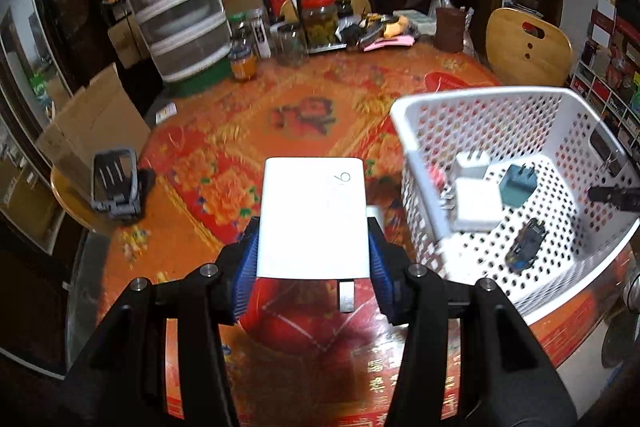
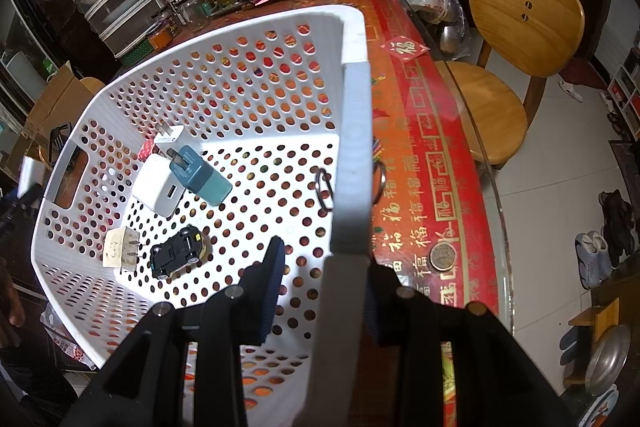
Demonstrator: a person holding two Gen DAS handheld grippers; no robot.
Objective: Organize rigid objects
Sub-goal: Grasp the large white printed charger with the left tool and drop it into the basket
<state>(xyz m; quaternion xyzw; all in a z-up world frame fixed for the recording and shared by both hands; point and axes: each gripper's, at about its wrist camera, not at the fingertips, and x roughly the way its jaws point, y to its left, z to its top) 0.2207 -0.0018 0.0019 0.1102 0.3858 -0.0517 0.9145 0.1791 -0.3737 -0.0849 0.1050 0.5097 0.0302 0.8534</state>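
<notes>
Power bank (image 1: 314,217), white and slab-shaped, sits pinched between the blue ribbed pads (image 1: 248,269) of the left gripper (image 1: 314,259), held flat and clear of the patterned tablecloth (image 1: 248,131). Something small and pale hangs from its near edge, possibly a short plug or tab; the blur makes it hard to say.

Just to its right stands the white perforated basket (image 1: 472,107), already holding a white charger (image 2: 158,185), a teal charger (image 2: 200,175) lying against it, a second white plug (image 2: 170,137) behind, a cream adapter (image 2: 118,249) and a toy car (image 2: 180,257) on its roof. The right gripper (image 2: 324,287) is pressed together on the basket's near wall, one finger inside and one outside, steadying it.

The step in hand looks like carrying the power bank over the rim and setting it down inside. To do it well, keep the slab level, clear the basket's wall fully before moving across, and aim for the bare floor right of the chargers so it lands flat rather than on the plugs' prongs. Lower it close to the floor before letting go; the smooth casing could slide out if tilted. Keep the right hand's hold firm so the light basket does not skid.

A grey folding stand (image 1: 116,183) remains on the table's left edge.
</notes>
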